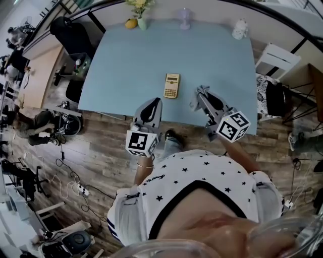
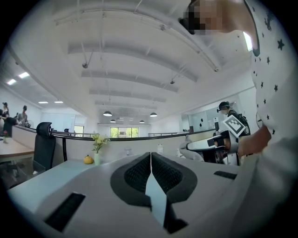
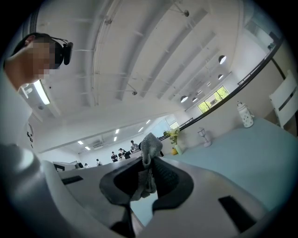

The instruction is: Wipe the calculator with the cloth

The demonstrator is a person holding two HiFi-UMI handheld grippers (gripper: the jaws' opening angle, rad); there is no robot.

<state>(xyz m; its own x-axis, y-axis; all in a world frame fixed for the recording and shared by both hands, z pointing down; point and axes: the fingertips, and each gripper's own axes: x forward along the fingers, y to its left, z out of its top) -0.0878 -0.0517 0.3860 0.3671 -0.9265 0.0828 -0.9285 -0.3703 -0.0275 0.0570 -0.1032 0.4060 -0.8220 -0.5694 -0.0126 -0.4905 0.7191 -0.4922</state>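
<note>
A yellow-beige calculator lies flat on the light blue table, near its front edge. My left gripper hangs over the front edge, below and left of the calculator, with its jaws shut and nothing between them. To the right of the calculator is my right gripper, shut on a crumpled grey cloth that sticks up past its fingertips. Both grippers are raised and point toward the far side of the table. Neither touches the calculator.
Along the table's far edge stand a vase of yellow flowers, a yellow fruit, a small clear lamp and a white jar. A white chair is at the right and a black office chair at the left.
</note>
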